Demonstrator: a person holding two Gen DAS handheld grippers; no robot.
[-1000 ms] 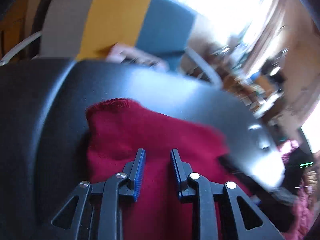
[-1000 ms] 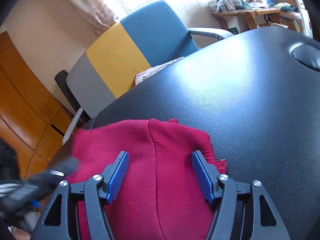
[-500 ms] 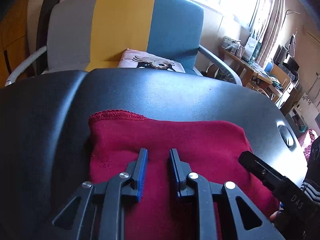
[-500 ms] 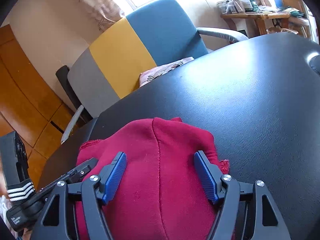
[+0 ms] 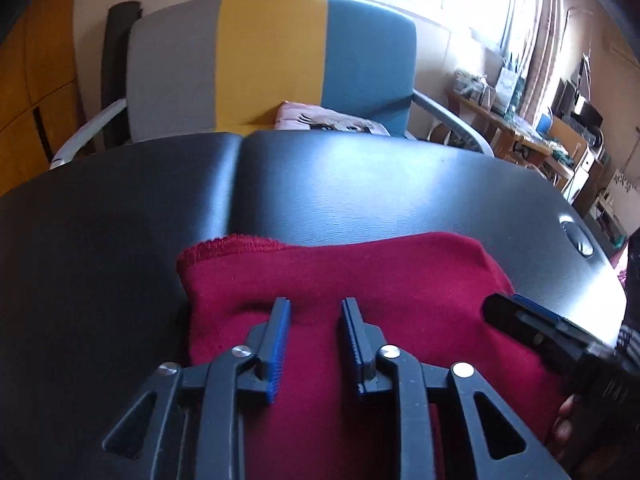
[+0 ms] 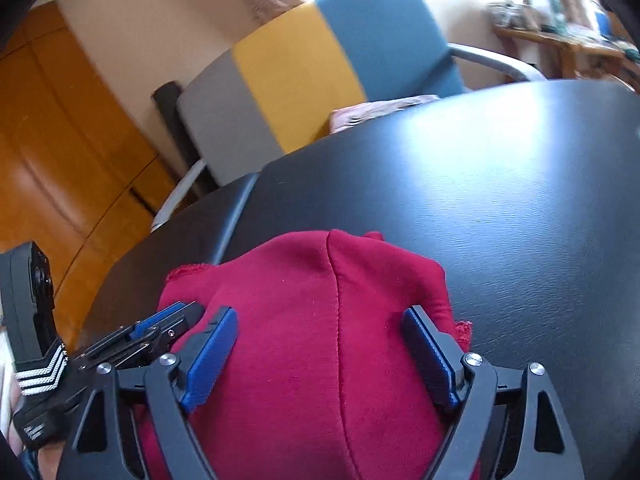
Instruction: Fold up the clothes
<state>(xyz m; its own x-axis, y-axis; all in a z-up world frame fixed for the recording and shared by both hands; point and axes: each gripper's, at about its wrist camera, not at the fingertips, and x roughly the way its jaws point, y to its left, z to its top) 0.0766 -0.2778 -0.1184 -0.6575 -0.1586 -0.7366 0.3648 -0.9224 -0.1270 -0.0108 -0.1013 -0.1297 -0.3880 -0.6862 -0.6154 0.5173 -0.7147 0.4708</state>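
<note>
Maroon knit garment [image 5: 360, 280] lies bunched on the black padded table [image 5: 400, 184], near its front edge; lower part runs under both grippers & out of frame, so can't tell what kind of garment it is. Stitched hem shows at its far-left corner, a seam runs down the middle in the right wrist view [image 6: 336, 300].

Left gripper [image 5: 316, 320] sits over the cloth, jaws apart w/ a narrow gap, nothing pinched between the blue pads; whether tips touch the fabric is hard to make out. Right gripper [image 6: 320, 344] has jaws spread wide, straddling the garment's raised middle; pads look to be against the cloth on both sides, not clamping it.

Each gripper shows at the other view's edge, partly cut off.

Behind the table: armchair [image 5: 272, 60] in grey/yellow/blue panels w/ a pinkish printed cushion [image 5: 332, 122] on the seat, mostly hidden by the table edge. Cluttered wooden desk [image 5: 520, 128] far right, blurred. Window glare washes out the top.
</note>
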